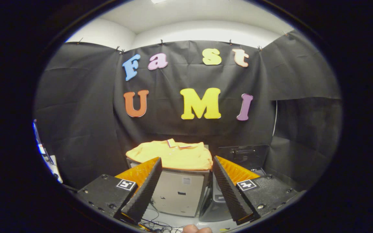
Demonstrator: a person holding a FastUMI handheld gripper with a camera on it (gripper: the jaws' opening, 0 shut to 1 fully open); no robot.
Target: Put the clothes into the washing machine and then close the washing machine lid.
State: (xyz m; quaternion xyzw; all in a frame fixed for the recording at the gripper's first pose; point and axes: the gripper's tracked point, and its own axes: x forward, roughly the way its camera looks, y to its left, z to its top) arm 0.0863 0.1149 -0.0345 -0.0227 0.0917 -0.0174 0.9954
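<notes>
A folded yellow shirt with a collar lies flat on top of a grey box-like cabinet, just ahead of my fingers. To its right stands the washing machine, low and grey, with its dark lid raised upright behind it. My gripper is open, its two black ribbed fingers with orange sides spread wide, nothing between them. The shirt sits beyond the fingertips, slightly above and between them.
Black cloth walls close the booth at the back and on both sides. Loose cables lie on the floor below the cabinet. A fingertip of a person's hand shows under the gripper. Some equipment stands at the far left.
</notes>
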